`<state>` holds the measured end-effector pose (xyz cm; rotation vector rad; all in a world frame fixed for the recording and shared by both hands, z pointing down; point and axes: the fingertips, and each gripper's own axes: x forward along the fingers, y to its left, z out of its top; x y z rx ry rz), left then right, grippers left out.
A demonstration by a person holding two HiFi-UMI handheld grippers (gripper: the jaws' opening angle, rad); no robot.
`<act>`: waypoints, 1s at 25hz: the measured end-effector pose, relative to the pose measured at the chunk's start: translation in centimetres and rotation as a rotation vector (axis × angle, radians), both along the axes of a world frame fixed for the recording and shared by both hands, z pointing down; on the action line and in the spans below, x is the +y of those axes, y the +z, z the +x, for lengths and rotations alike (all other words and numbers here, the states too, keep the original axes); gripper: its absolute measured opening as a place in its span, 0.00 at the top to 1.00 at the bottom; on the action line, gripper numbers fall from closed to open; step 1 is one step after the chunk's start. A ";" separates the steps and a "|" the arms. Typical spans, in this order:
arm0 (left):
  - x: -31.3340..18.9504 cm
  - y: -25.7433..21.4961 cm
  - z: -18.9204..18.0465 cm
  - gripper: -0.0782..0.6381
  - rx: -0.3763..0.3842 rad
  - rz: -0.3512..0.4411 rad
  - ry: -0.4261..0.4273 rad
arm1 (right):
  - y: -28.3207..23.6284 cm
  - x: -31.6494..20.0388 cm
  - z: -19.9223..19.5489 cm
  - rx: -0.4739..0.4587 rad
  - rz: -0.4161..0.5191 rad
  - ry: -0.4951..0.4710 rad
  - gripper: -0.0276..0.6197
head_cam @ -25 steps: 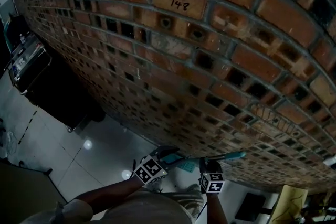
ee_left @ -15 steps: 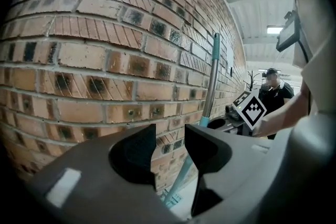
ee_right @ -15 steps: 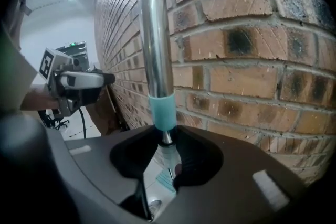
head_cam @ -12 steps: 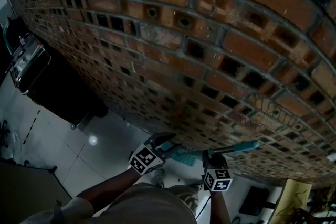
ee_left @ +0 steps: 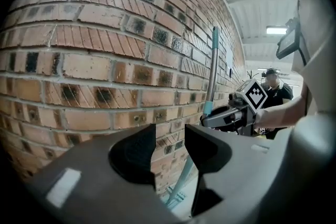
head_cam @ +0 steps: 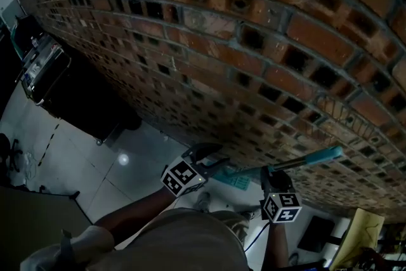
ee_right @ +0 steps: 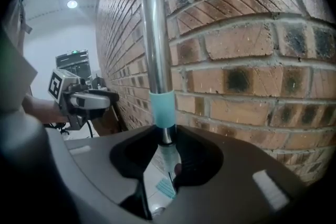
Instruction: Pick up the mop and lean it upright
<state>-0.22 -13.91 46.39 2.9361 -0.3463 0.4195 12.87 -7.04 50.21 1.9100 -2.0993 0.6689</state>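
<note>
- Head view: the mop (head_cam: pixel 317 157) has its handle close along the brick wall (head_cam: pixel 254 60) and its head low over the floor (head_cam: pixel 95 168). The right gripper (head_cam: pixel 269 172) is on the handle, the left gripper (head_cam: pixel 212 160) just beside it.
- Left gripper view: jaws wide apart, nothing between them.
- Right gripper view: jaws clamped on the handle below its teal sleeve.

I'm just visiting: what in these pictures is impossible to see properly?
- Silver metal mop pole: its top end is cut off by the right gripper view's upper edge.
- Teal mop head: in the right gripper view, the right gripper hides most of it with its grey body.
- Dark framed equipment at the head view's left: too dim to identify.
</note>
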 end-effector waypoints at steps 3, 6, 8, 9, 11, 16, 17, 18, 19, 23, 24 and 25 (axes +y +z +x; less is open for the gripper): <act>-1.0 -1.3 0.0 0.62 0.011 0.018 -0.004 | -1.9 -0.7 0.2 0.005 0.030 0.001 0.78; -1.2 -2.0 0.2 0.62 0.006 0.011 0.007 | -3.1 -0.6 0.5 0.000 0.043 0.008 0.78; -1.3 -2.9 0.7 0.62 0.024 0.007 0.017 | -4.4 -0.6 0.9 -0.002 0.059 0.012 0.78; -1.4 -3.4 0.9 0.63 0.036 0.009 0.019 | -5.0 -0.6 1.0 -0.004 0.069 0.014 0.78; -1.6 -4.3 1.2 0.63 0.055 0.013 0.019 | -6.3 -0.5 1.3 -0.009 0.091 0.021 0.78; -2.8 -6.2 1.6 0.63 0.087 0.037 0.006 | -8.9 -0.2 2.6 -0.027 0.141 0.048 0.78; -3.0 -6.5 1.6 0.63 0.090 0.042 0.003 | -9.3 -0.1 3.0 -0.031 0.150 0.054 0.78; -3.2 -6.7 1.6 0.63 0.091 0.045 0.000 | -9.7 0.1 3.3 -0.035 0.159 0.061 0.78; -3.4 -6.8 1.6 0.63 0.091 0.046 -0.003 | -10.1 0.3 3.7 -0.037 0.166 0.069 0.78; -4.2 -6.9 1.1 0.64 0.091 0.044 -0.025 | -11.1 1.2 5.0 -0.021 0.175 0.097 0.78; -4.5 -6.8 1.0 0.65 0.090 0.045 -0.032 | -11.1 1.4 5.3 -0.019 0.173 0.104 0.78; -4.9 -6.8 0.8 0.65 0.089 0.046 -0.040 | -11.1 1.5 5.7 -0.017 0.170 0.111 0.78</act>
